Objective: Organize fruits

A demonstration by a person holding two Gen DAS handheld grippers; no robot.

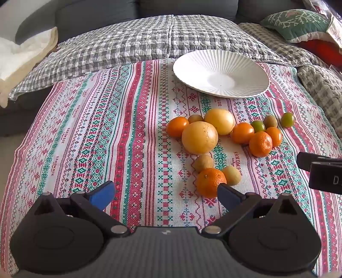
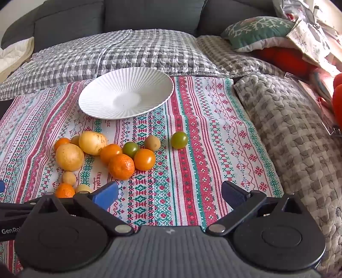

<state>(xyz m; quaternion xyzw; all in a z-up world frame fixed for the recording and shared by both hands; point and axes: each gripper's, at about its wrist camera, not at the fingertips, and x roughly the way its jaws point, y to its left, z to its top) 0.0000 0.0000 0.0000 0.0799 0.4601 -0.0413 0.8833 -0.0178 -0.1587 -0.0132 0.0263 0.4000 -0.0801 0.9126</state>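
A white ribbed plate (image 1: 235,70) (image 2: 102,102) lies empty at the far side of a patterned cloth (image 1: 106,132) (image 2: 203,132). Several fruits lie in front of it: two large yellow ones (image 1: 199,137) (image 2: 69,157), mandarins (image 1: 210,182) (image 2: 121,166), orange tomatoes (image 1: 242,132) (image 2: 144,159), green tomatoes (image 1: 287,119) (image 2: 179,140) and small brown fruits (image 1: 203,163) (image 2: 152,142). My left gripper (image 1: 166,193) is open and empty, its right finger just in front of the nearest mandarin. My right gripper (image 2: 170,193) is open and empty, to the right of the fruits.
A grey checked quilt (image 1: 149,42) (image 2: 128,49) and a dark sofa back (image 2: 149,15) lie behind the cloth. A knitted blanket (image 2: 288,128) borders the right side. A green cushion (image 1: 297,21) (image 2: 256,32) sits at the far right. The right gripper's body (image 1: 320,171) shows at the right edge.
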